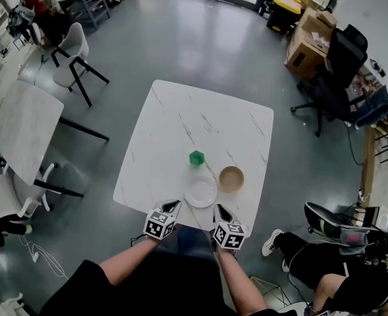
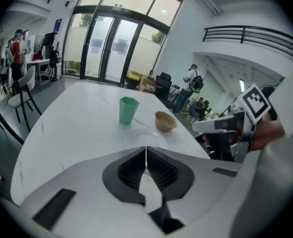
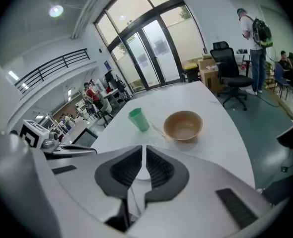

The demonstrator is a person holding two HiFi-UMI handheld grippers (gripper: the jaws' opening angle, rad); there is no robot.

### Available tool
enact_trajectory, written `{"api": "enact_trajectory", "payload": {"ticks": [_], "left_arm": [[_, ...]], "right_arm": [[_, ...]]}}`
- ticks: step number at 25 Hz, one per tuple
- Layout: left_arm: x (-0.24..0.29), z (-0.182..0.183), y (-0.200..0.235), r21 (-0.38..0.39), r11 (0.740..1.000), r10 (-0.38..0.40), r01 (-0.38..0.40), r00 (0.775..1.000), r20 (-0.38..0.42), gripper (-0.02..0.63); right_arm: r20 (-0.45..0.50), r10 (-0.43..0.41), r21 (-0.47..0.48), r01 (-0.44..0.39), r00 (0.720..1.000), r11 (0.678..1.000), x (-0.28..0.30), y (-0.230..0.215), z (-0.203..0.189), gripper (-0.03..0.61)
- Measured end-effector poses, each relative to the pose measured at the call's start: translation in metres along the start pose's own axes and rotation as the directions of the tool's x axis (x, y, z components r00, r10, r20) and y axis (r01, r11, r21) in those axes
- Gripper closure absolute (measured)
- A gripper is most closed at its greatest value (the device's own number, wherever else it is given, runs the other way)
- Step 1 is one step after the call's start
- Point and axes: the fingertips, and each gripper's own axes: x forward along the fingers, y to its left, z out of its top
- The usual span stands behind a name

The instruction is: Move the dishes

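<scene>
Fingers: your left gripper [image 1: 173,205] and right gripper [image 1: 219,209] are both closed, empty.
Plate [image 1: 200,191]: twelve o'clock, between both tips.
Bowl [image 1: 231,178]: one o'clock, right nearer.

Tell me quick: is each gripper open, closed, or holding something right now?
Left gripper: closed, holding nothing.
Right gripper: closed, holding nothing.

No lettering, number or brand can be read anywhere. The cubes [image 1: 160,224] on the left tongs [image 1: 173,205] and right tongs [image 1: 219,209] bear only black-and-white square patterns.
</scene>
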Motion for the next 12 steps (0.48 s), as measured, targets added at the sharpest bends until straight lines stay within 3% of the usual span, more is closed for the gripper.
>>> {"api": "enact_trajectory", "payload": {"ticks": [5, 9, 12], "left_arm": [[-0.091, 0.021, -0.03, 0.037, 0.998, -0.059, 0.053, 0.976, 0.208, 0.597], [-0.182, 0.024, -0.038, 0.116, 0.993, -0.04, 0.001, 0.94, 0.339, 0.597], [-0.247, 0.019, -0.048, 0.128, 0.992, -0.076, 0.022, 0.9, 0.43, 0.597]], "right_arm": [[0.14, 0.069, -0.105, -0.054, 0.988, 0.993, -0.046, 0.082, 0.002, 0.56], [0.207, 0.019, -0.185, 0.021, 0.978, 0.982, -0.083, 0.157, -0.016, 0.56], [0.271, 0.006, -0.182, 0.045, 0.963, 0.982, -0.121, 0.214, -0.035, 0.559]]}}
